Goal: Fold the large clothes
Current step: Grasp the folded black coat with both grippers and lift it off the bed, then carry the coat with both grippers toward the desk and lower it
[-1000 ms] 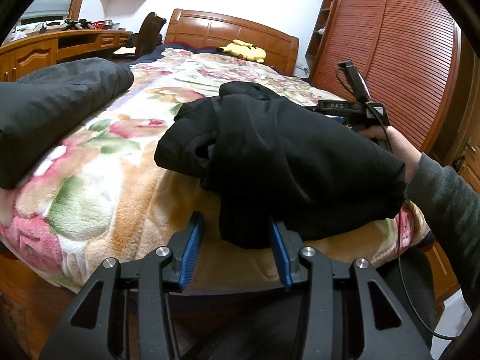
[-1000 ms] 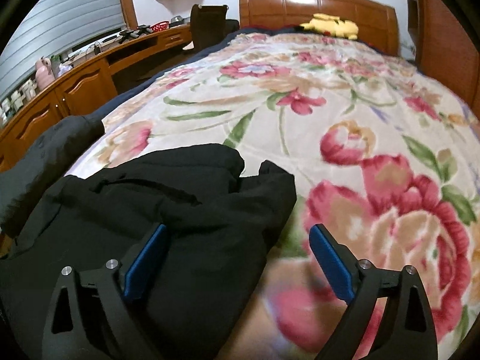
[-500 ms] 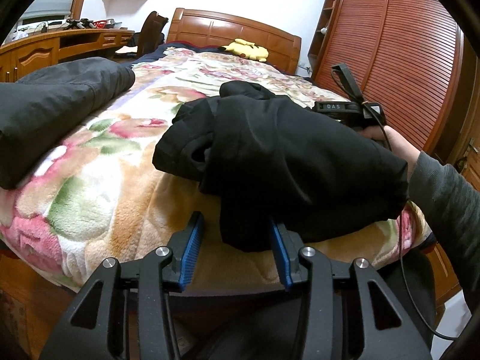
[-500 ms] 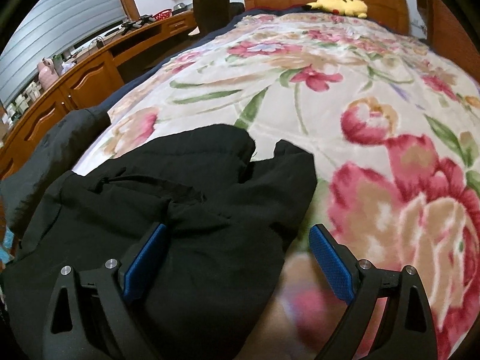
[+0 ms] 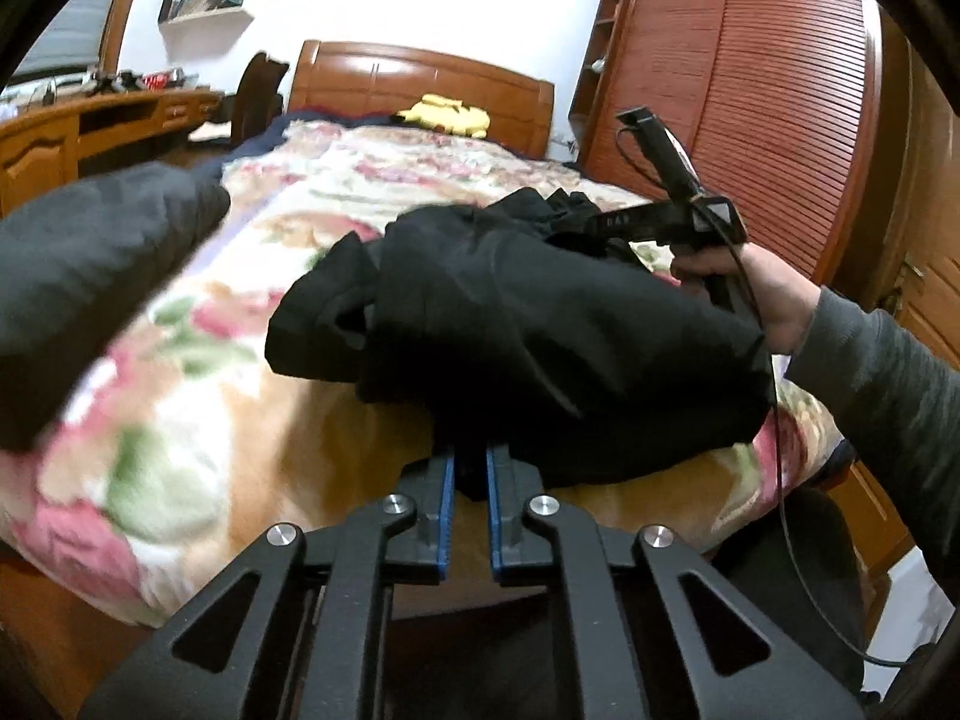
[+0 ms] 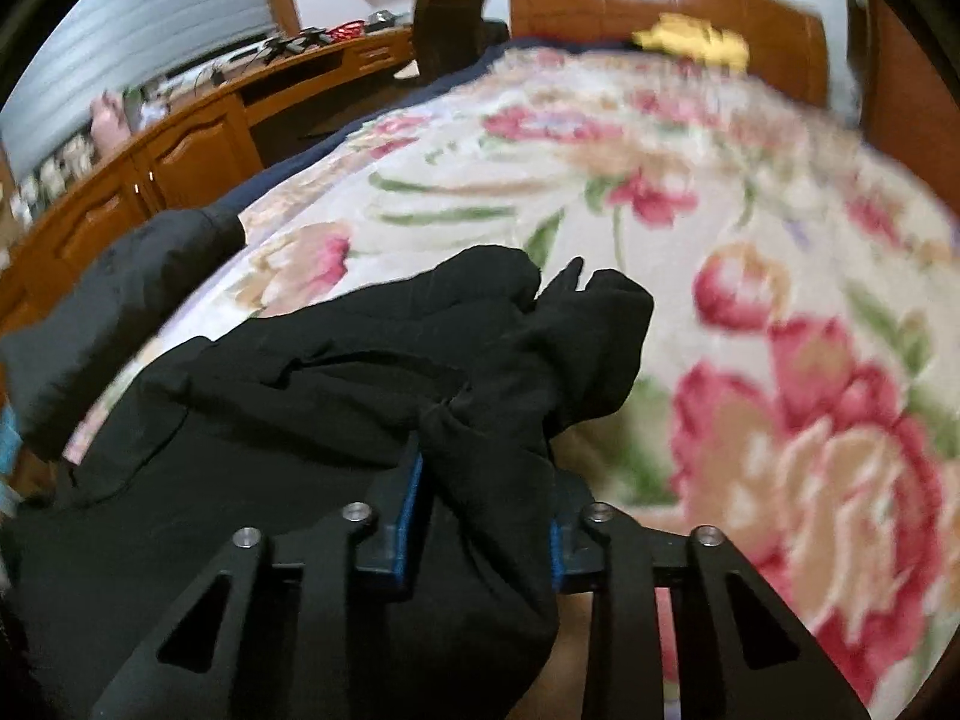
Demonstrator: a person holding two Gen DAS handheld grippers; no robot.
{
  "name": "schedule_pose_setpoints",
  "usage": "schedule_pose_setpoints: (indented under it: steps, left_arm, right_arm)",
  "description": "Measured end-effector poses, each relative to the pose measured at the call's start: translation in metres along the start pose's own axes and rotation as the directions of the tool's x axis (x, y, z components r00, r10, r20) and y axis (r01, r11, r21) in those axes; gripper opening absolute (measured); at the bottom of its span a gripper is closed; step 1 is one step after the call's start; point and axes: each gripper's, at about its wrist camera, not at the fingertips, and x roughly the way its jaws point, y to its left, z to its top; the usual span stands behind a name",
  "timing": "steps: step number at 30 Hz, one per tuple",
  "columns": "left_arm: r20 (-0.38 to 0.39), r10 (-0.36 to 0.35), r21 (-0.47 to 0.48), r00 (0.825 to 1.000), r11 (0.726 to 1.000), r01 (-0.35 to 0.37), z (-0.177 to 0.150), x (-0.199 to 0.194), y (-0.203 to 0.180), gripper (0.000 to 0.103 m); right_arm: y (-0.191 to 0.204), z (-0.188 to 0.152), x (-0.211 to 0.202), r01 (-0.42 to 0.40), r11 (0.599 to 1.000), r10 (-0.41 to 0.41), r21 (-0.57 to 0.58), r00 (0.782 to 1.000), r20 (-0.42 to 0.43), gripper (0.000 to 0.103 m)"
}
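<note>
Both tongs, wide apart a second ago, are closing: left tongs [image 5: 467, 483] and right tongs [image 6: 483, 495] pinch the black jacket [image 5: 540, 336] (no readable writing).

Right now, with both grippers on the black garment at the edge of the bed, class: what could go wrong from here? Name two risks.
1. The black garment is bunched, and the closing right gripper has pinched a thick wad, so lifting may drag several layers and spoil the fold.
2. The closing left gripper holds only a thin bit of hem over the edge of the floral blanket; it may slip free, or the garment may slide off.
</note>
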Motion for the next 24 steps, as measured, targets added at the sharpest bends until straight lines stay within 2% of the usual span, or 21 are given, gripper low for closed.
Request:
schedule_pose_setpoints:
  steps: [5, 10, 14, 18, 24]
  left_arm:
    - [0.050, 0.047, 0.016, 0.998, 0.999, -0.048, 0.018, -0.011, 0.019, 0.007]
    - [0.081, 0.111, 0.067, 0.991, 0.991, -0.116, 0.044, -0.020, 0.046, 0.007]
    - [0.114, 0.153, 0.068, 0.982, 0.985, -0.161, 0.065, -0.031, 0.073, 0.007]
    - [0.168, 0.203, 0.061, 0.965, 0.975, -0.216, 0.090, -0.048, 0.100, 0.007]
    - [0.226, 0.321, 0.021, 0.920, 0.942, -0.334, 0.114, -0.072, 0.148, 0.007]
  right_arm:
    - [0.028, 0.007, -0.022, 0.048, 0.997, -0.043, -0.054, 0.995, 0.089, 0.024]
    - [0.055, 0.016, -0.035, 0.079, 0.991, -0.063, -0.111, 0.989, 0.134, 0.022]
    - [0.083, 0.030, -0.043, 0.103, 0.979, -0.076, -0.174, 0.985, 0.155, 0.021]
    - [0.111, 0.054, -0.048, 0.122, 0.967, -0.078, -0.225, 0.977, 0.198, 0.020]
    - [0.154, 0.098, -0.052, 0.110, 0.954, -0.034, -0.277, 0.964, 0.265, 0.020]
